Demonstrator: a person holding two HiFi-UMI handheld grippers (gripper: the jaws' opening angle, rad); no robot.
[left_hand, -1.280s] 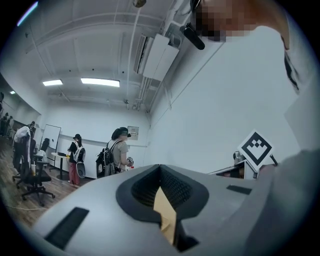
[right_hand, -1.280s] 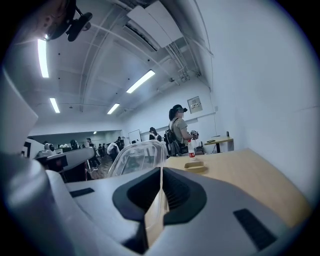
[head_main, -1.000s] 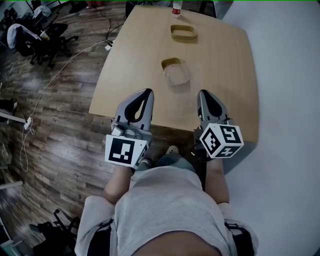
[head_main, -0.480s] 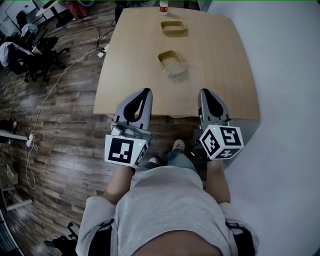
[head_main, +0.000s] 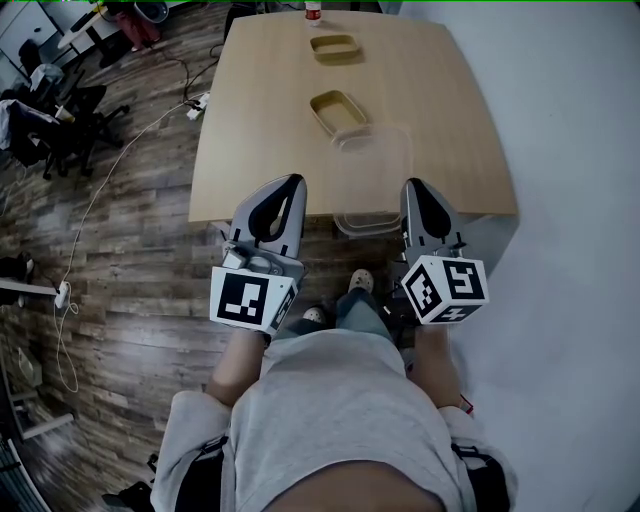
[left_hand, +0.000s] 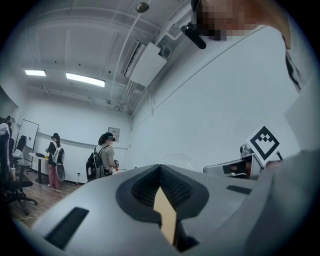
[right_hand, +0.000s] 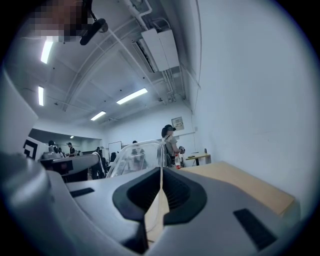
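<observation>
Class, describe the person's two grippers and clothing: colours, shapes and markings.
The left gripper and the right gripper are both smooth grey shells that taper towards the tips, with black ribbed lining inside. Each carries a white marker cube printed with black square patterns. The person wears a light grey shirt with short sleeves.

Nothing in these views can be read as a word, brand or number. The cube (head_main: 248, 300) on the left tongs (head_main: 290, 186) and the cube (head_main: 445, 290) on the right tongs (head_main: 415, 187) carry only black-and-white square marker patterns. The clear container (head_main: 372, 170) gripped in the right tongs shows no print. The bottle (head_main: 313, 10) at the far edge of the worktop (head_main: 450, 120) wears a red label too small to make out, and the small framed notice (right_hand: 178, 123) on the far wall may carry print, though it is only a blur.
</observation>
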